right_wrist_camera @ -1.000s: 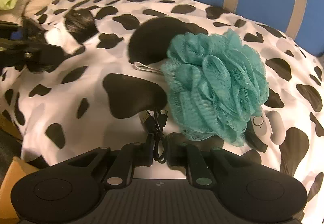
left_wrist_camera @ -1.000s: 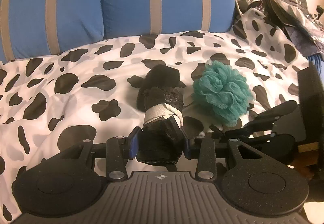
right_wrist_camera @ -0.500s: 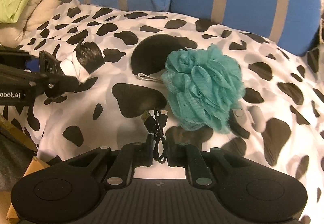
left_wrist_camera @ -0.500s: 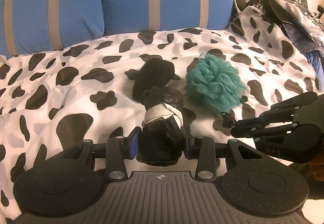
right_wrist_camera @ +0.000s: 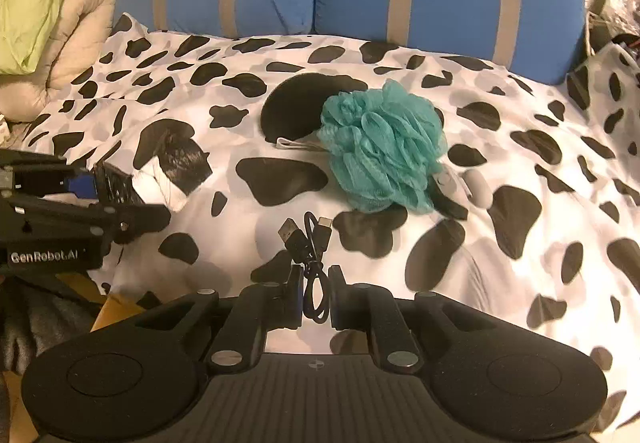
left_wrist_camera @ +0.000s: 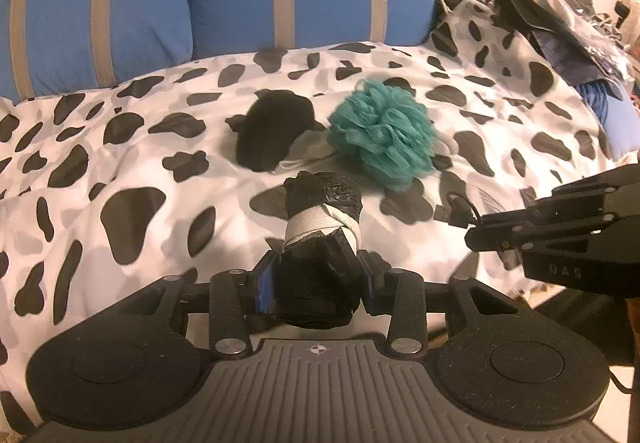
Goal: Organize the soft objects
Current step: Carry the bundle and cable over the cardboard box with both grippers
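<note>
Left claw (left_wrist_camera: 316,279) clamping black roll (left_wrist_camera: 320,239), right claw (right_wrist_camera: 314,297) pinching cable (right_wrist_camera: 310,255)

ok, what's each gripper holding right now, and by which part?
Left gripper: black plastic-wrapped bundle with a white band, jaws clamped on its near end. Right gripper: coiled black USB cable, pinched at the loop, plugs pointing away.

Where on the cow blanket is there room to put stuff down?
The blanket is bare left of the black pouch, out to the blue pillows. The near right corner, past the teal sponge, is bare too. The middle is crowded: pouch, sponge and small gadgets sit close together.
</note>
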